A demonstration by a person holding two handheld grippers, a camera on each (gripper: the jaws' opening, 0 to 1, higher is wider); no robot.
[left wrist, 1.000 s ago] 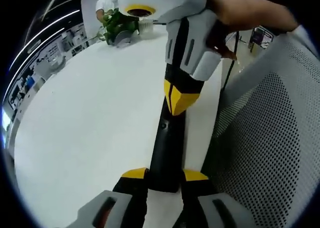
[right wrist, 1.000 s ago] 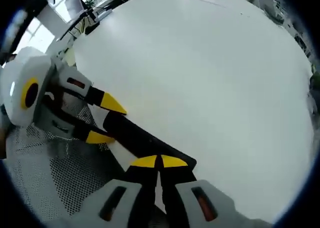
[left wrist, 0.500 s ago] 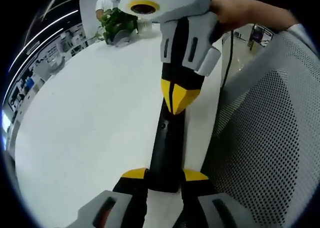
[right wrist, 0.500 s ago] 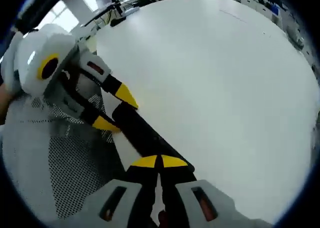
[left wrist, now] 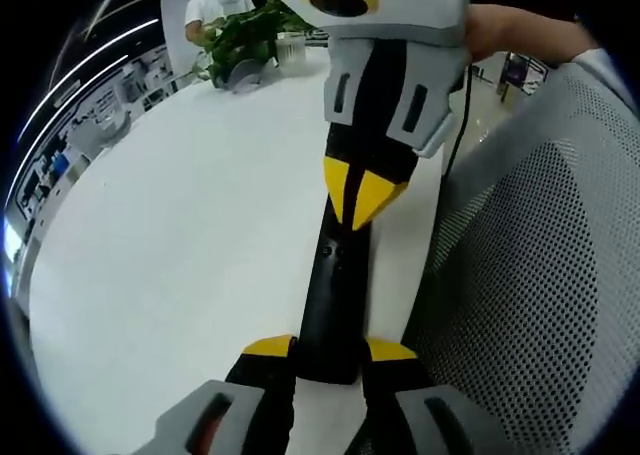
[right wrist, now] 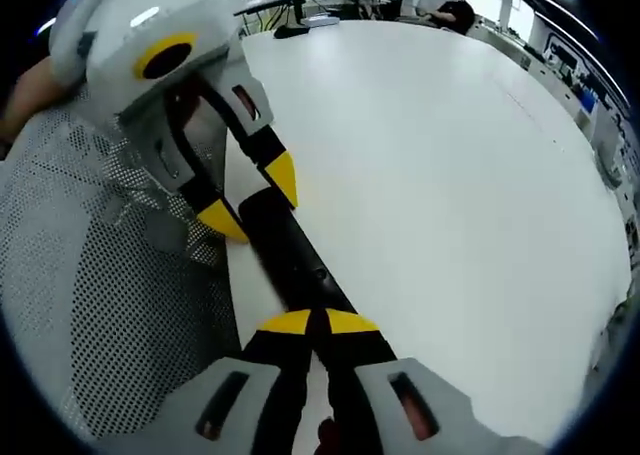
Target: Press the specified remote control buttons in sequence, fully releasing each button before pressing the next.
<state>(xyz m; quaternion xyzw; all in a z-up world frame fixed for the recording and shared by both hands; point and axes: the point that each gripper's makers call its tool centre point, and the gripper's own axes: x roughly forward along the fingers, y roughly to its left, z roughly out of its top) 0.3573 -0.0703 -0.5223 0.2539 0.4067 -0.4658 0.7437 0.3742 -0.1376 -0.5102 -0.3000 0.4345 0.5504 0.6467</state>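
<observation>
Currently logged:
Left gripper [left wrist: 330,347]: jaws clamping the remote [left wrist: 330,305].
Right gripper [right wrist: 312,322]: tips together, pressing on the remote.
Table [left wrist: 180,225]: white.
Risk: tip could slide off the button, nudging the remote off the table edge.

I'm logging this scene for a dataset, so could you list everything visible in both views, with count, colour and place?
remote control: one, black, long and slim, lying on the table near its edge, one end between the left gripper's jaws.
table: one, white, wide and bare around the remote.
mesh chair back: one, white perforated mesh, beside the table edge.
potted plant: one, green, at the table's far end.
people in the background: one in white beyond the plant, another in dark seen from the right gripper view.
left gripper: yellow-tipped jaws shut on the remote's near end.
right gripper: yellow tips closed together over the remote.
person's hand: one, holding the right gripper.
</observation>
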